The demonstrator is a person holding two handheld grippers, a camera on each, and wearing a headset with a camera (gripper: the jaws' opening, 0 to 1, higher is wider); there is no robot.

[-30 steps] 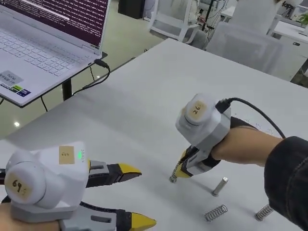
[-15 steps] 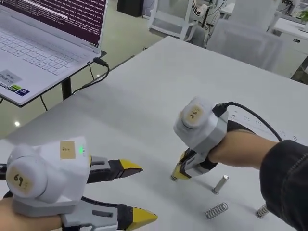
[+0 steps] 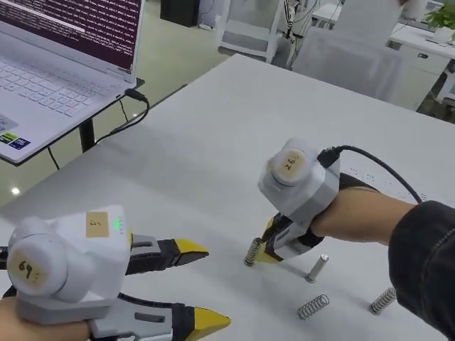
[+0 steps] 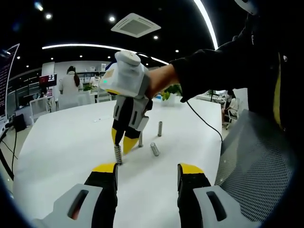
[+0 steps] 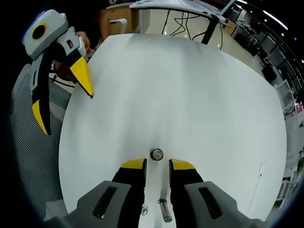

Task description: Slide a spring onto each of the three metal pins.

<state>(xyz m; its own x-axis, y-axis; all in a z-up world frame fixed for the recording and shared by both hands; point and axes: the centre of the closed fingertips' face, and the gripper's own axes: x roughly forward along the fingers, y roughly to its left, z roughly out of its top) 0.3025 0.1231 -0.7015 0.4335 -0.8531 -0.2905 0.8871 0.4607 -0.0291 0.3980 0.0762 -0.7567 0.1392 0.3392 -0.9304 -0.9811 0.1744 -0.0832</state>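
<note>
The spring (image 3: 252,251) stands up on its pin (image 5: 156,154) right at the tips of the right hand-held gripper (image 5: 158,164), a little open and empty; the open left hand-held gripper (image 3: 213,286) is farther

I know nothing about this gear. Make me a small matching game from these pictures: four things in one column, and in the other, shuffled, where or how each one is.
Things:
1. laptop
2. left hand-held gripper
3. bare pin
4. loose spring

States:
a. lying on its side on the white table
b. jaws apart, holding nothing
c. beside that table, lid open, screen lit
d. standing with no coil on it

Pairs: 1-c, 2-b, 3-d, 4-a.
</note>
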